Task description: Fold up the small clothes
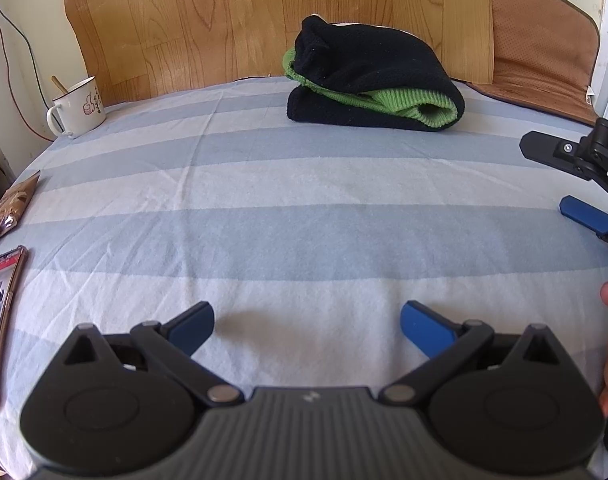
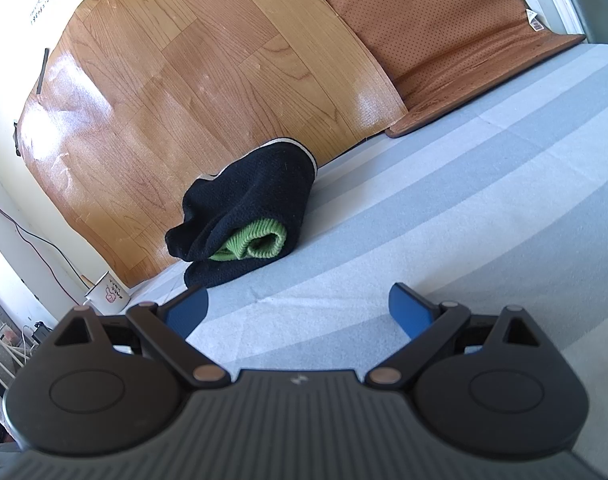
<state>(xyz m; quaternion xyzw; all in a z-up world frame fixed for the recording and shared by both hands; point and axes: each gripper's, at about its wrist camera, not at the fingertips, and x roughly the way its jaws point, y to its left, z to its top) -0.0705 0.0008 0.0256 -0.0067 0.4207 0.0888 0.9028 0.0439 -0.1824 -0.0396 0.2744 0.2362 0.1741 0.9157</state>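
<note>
A folded dark navy knit garment with green ribbed trim (image 1: 373,80) lies at the far side of the blue-and-white striped sheet (image 1: 304,220), against the wood-pattern board. It also shows in the right wrist view (image 2: 244,208). My left gripper (image 1: 307,326) is open and empty, low over the near part of the sheet, well short of the garment. My right gripper (image 2: 300,308) is open and empty, a little short of the garment; it also shows at the right edge of the left wrist view (image 1: 543,176).
A white enamel mug (image 1: 78,106) stands at the far left corner. A phone (image 1: 0,320) and a snack packet (image 1: 12,204) lie along the left edge. A brown cushion (image 2: 455,40) leans at the far right. The wood-pattern board (image 2: 184,80) backs the bed.
</note>
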